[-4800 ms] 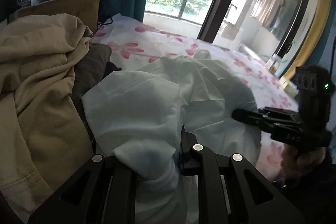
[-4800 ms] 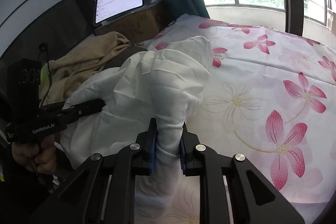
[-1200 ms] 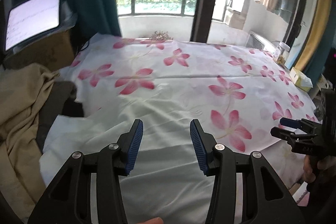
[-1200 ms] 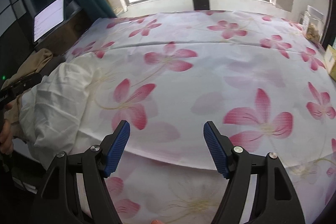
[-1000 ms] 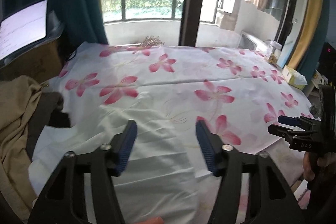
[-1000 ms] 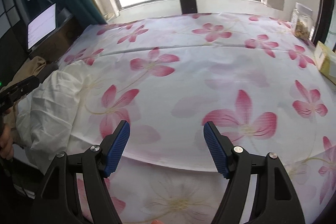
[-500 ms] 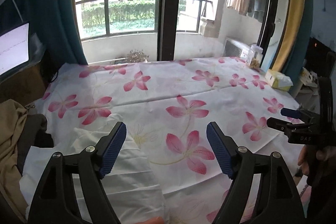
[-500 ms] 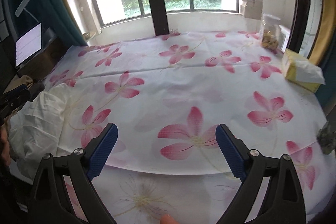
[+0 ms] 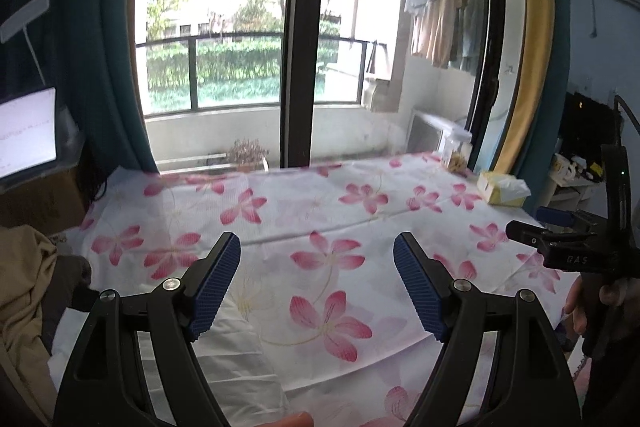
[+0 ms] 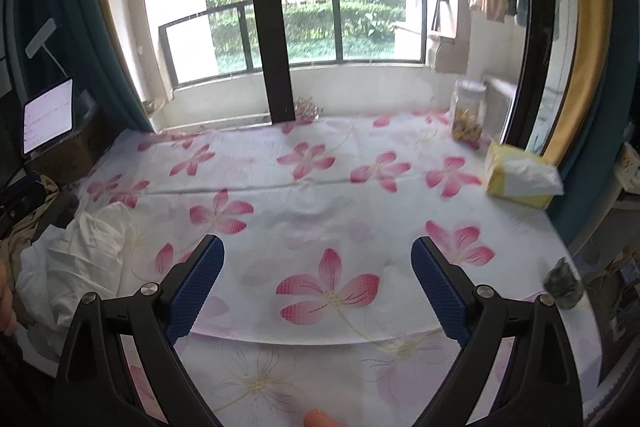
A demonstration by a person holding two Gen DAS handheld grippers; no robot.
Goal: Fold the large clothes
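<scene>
A white garment [image 9: 224,351] lies crumpled at the near left edge of the table, which is covered by a white cloth with pink flowers [image 9: 320,211]. It also shows at the left in the right wrist view [image 10: 84,259]. My left gripper [image 9: 316,283] is open and empty, held above the table just right of the garment. My right gripper [image 10: 316,287] is open and empty above the middle front of the table; it also shows at the right of the left wrist view [image 9: 532,227].
A beige garment [image 9: 20,291] and dark cloth [image 9: 68,287] are piled at the far left. A lit tablet [image 10: 48,115] stands at the back left. A yellow tissue pack [image 10: 520,179] and a jar [image 10: 468,111] sit at the right. Windows stand behind the table.
Both grippers let go of the white garment, opened wide and rose and pulled back from the table. The garment now lies on the left edge.
</scene>
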